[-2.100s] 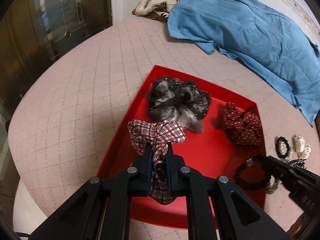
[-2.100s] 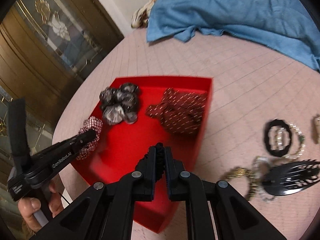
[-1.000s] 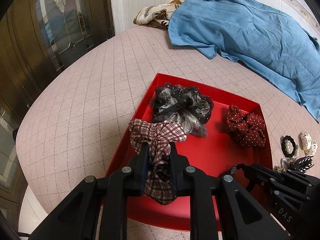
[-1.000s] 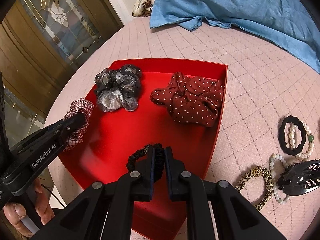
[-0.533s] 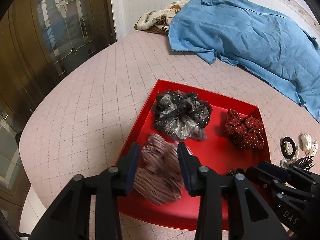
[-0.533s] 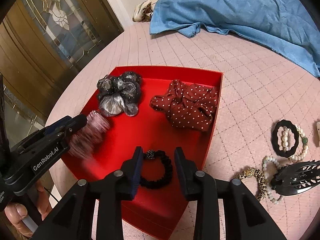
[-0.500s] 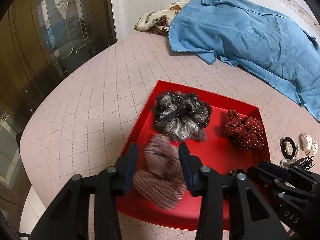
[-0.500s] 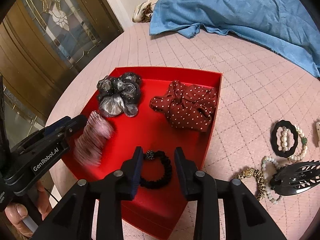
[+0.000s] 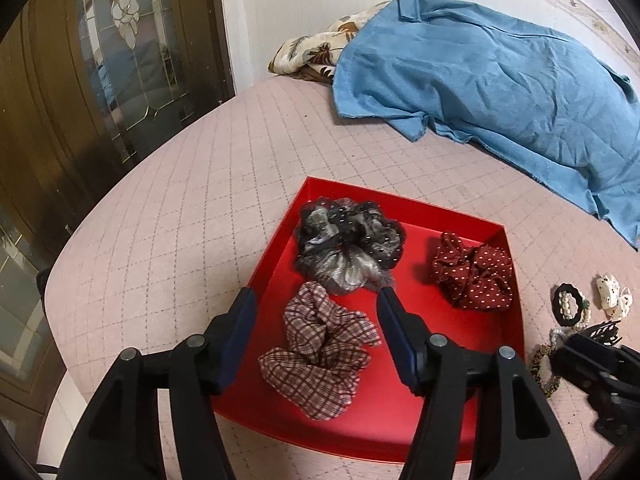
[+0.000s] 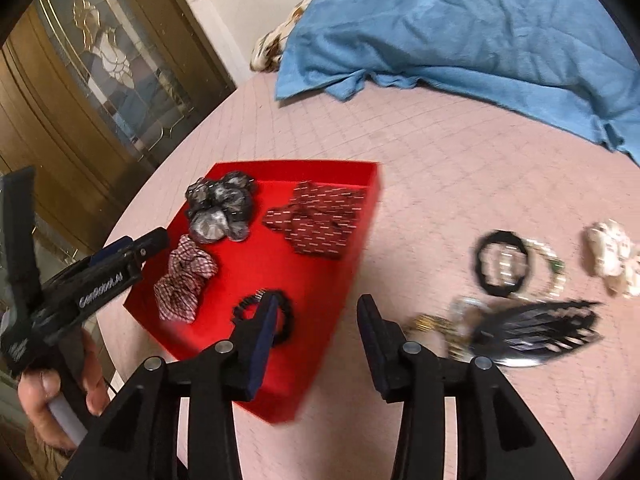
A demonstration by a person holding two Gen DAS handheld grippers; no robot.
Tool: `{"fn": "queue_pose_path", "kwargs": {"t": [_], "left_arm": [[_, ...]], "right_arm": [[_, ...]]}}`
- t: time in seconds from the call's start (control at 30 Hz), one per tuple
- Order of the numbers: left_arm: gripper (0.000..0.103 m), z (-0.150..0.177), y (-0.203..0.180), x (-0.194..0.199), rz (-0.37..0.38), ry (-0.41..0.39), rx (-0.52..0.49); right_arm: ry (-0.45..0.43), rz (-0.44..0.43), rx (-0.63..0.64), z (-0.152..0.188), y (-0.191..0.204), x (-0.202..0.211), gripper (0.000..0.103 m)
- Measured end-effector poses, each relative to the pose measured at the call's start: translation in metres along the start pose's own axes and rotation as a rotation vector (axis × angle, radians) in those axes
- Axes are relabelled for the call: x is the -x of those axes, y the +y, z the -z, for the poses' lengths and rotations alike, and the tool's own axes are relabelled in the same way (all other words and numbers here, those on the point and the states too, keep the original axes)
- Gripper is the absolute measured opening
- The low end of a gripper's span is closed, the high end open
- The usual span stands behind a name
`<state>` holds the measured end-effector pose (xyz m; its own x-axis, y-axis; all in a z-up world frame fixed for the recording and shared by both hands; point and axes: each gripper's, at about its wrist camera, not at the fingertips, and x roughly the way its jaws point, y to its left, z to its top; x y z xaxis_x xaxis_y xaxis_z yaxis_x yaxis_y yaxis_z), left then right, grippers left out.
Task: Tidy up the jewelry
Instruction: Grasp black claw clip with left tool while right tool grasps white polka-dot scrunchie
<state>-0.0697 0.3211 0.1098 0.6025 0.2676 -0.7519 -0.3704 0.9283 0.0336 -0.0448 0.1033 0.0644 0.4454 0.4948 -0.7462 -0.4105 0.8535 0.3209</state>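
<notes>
Bed: a pink quilted bedspread (image 9: 180, 208) carries everything; a blue shirt (image 9: 500, 92) is heaped at its far edge, over a floral cloth (image 9: 312, 50).
Tray: the red tray (image 9: 472, 408) sits near the bed's left front corner, its near edge cut off behind the left gripper's arms.
Left gripper: the left gripper (image 9: 316, 338) hangs over the tray's near left part, jaws spread wide and empty. In the right wrist view a hand (image 10: 48, 400) grips its handle, and white lettering on its side reads roughly "GenRobot.AI".
Right gripper: the right gripper (image 10: 316, 320) is likewise spread and empty, over the tray's right edge.
Scrunchies: the plaid scrunchie (image 9: 320, 356) lies on the tray floor between the left jaws, the grey-black scrunchie (image 9: 348, 244) in the far left corner, the red dotted scrunchie (image 9: 474, 270) by the right wall.
Hair tie: the black hair tie (image 10: 280, 314) lies in the tray's near part, half hidden by the right gripper's left finger.
Loose pieces: right of the tray on the bedspread lie a black claw clip (image 10: 532, 328), a black ring (image 10: 502, 268), a cream bow clip (image 10: 612, 258) and beaded bracelets (image 10: 440, 326), all motion-blurred.
</notes>
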Motion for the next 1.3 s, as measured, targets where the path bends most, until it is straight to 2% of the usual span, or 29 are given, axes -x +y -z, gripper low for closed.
{"fn": "queue_pose_path", "kwargs": {"t": [0.23, 0.4, 0.6, 0.73, 0.9, 1.03, 1.3], "left_arm": [[0.061, 0.007, -0.031, 0.011, 0.038, -0.026, -0.064], [0.061, 0.009, -0.069, 0.026, 0.117, -0.035, -0.123], [0.061, 0.008, -0.122, 0.049, 0.226, -0.042, -0.208], [0.061, 0.013, -0.164, 0.049, 0.324, -0.005, -0.279], [0.061, 0.033, -0.216, 0.046, 0.4, 0.024, -0.42], [0.061, 0.046, -0.242, 0.033, 0.414, 0.072, -0.5], [0.061, 0.054, -0.257, 0.009, 0.439, 0.129, -0.533]], "right_arm": [[-0.058, 0.095, -0.077, 0.024, -0.077, 0.056, 0.051], [-0.085, 0.174, -0.174, 0.038, -0.147, 0.087, 0.051], [-0.124, 0.203, -0.268, 0.042, -0.209, 0.102, 0.051], [-0.141, 0.195, -0.303, 0.042, -0.236, 0.101, 0.052], [-0.154, 0.181, -0.327, 0.036, -0.259, 0.091, 0.057], [-0.161, 0.147, -0.356, 0.029, -0.275, 0.081, 0.059], [-0.156, 0.124, -0.347, 0.01, -0.284, 0.056, 0.059]]}}
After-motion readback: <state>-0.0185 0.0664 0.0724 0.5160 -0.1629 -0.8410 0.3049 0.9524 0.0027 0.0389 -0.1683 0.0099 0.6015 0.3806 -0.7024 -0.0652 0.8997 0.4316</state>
